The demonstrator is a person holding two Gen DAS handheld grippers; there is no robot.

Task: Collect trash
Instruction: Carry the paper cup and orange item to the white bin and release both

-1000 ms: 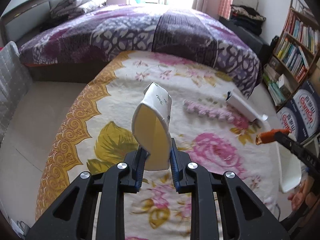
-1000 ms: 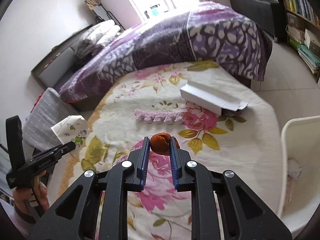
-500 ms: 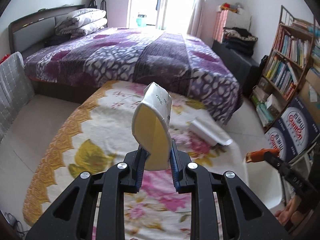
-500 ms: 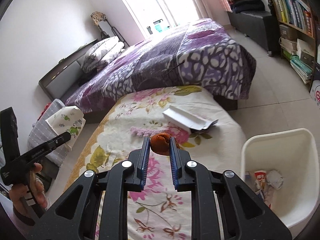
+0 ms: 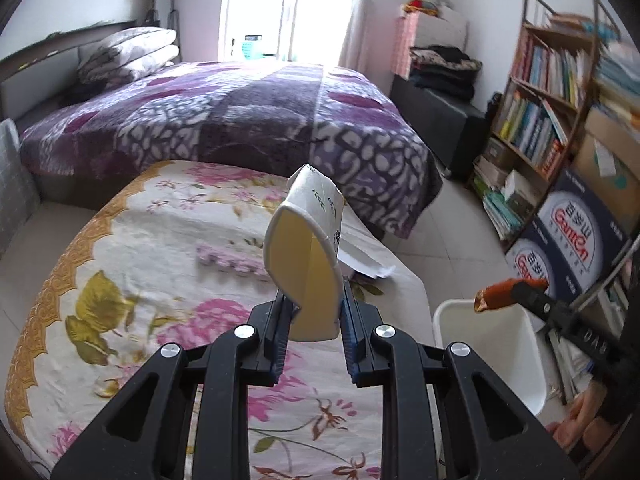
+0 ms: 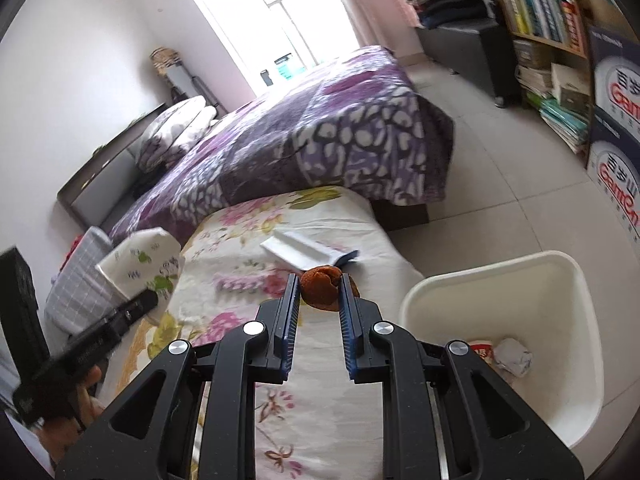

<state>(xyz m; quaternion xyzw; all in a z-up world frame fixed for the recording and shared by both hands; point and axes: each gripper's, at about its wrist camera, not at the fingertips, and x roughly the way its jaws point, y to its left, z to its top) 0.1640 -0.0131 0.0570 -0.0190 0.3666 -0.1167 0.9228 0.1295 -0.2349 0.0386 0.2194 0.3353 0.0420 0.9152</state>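
My left gripper [image 5: 312, 312] is shut on a squashed white paper cup [image 5: 306, 258] with a yellow inside, held above the flowered cloth [image 5: 160, 280]. The cup also shows in the right wrist view [image 6: 140, 264]. My right gripper [image 6: 319, 294] is shut on a brown orange peel [image 6: 322, 292], held above the cloth's right edge, left of the white bin [image 6: 560, 280]. In the left wrist view the peel [image 5: 500, 292] hangs over the bin [image 5: 444, 320]. A white flat box [image 6: 304, 252] and a pink foam strip [image 6: 240, 280] lie on the cloth.
The bin holds crumpled paper [image 6: 512, 356] and a wrapper. A bed with a purple blanket [image 5: 240, 120] stands behind the cloth. Bookshelves [image 5: 552, 100] and stacked cartons [image 5: 572, 236] line the right wall. Tiled floor [image 6: 500, 200] lies between bed and shelves.
Both grippers have lifted and swung right toward the bin with their loads still held. The bin has come into the left wrist view and grown larger in the right wrist view.
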